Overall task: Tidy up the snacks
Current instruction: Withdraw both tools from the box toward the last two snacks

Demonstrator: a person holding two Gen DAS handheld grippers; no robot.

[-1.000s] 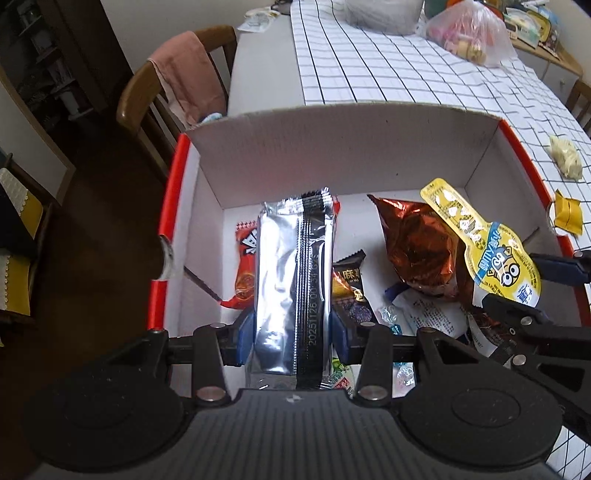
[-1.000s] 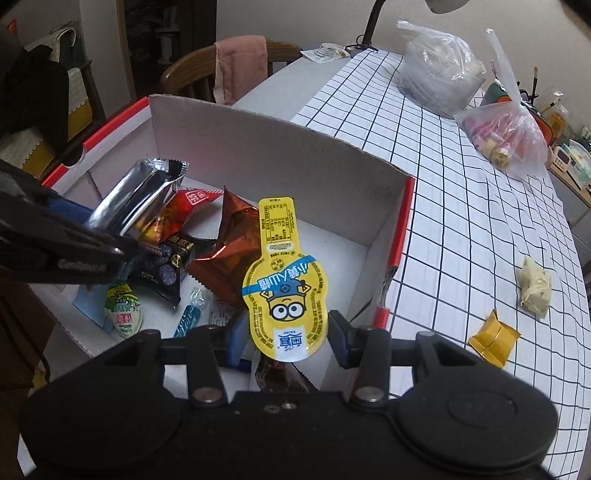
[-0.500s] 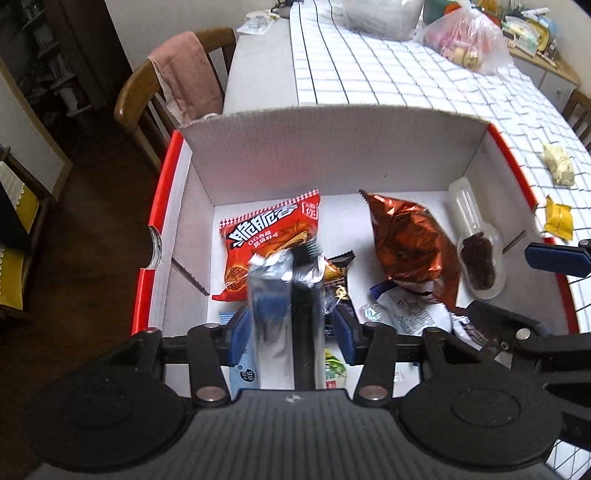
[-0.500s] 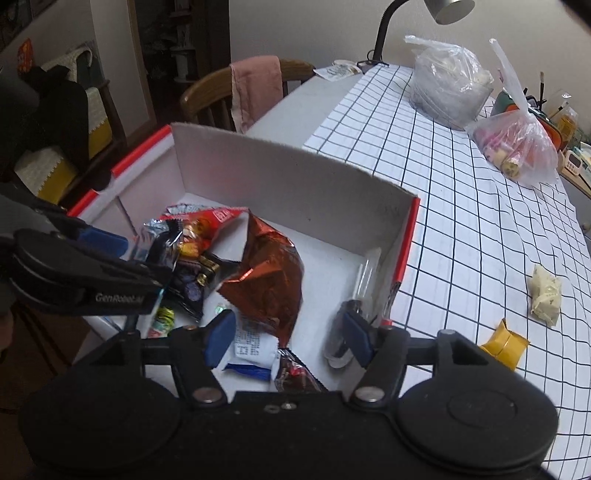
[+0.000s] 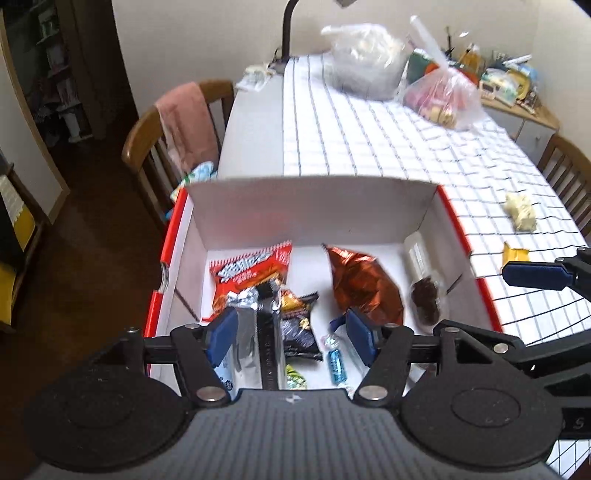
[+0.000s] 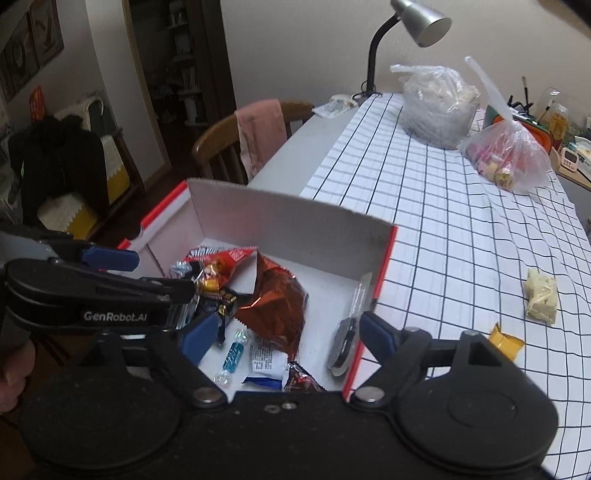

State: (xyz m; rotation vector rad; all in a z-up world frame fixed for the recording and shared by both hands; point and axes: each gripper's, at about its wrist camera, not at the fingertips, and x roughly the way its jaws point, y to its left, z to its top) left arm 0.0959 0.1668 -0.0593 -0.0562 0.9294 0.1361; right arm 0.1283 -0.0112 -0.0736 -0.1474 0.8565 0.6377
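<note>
A white cardboard box (image 5: 314, 206) with red edges holds several snacks: a silver foil pack (image 5: 255, 332), a red noodle bag (image 5: 251, 269), a copper foil bag (image 5: 362, 284) and a clear pouch with dark contents (image 5: 424, 291). My left gripper (image 5: 291, 332) is open above the box's near side, the silver pack lying loose between its fingers. My right gripper (image 6: 284, 332) is open above the box's right corner (image 6: 384, 258), and the pouch (image 6: 345, 343) leans on that wall. A yellow wrapper (image 6: 506, 341) and a pale snack (image 6: 541, 295) lie on the checked cloth.
Two plastic bags (image 6: 439, 103) (image 6: 509, 155) and a desk lamp (image 6: 406, 33) stand at the table's far end. A wooden chair with a pink towel (image 5: 184, 125) is left of the table. A second chair (image 5: 569, 177) is at the right.
Both grippers opened and pulled back. The left let go of the silver pack, which dropped into the box. The right released the yellow-labelled pouch, which now lies against the box's right wall.
</note>
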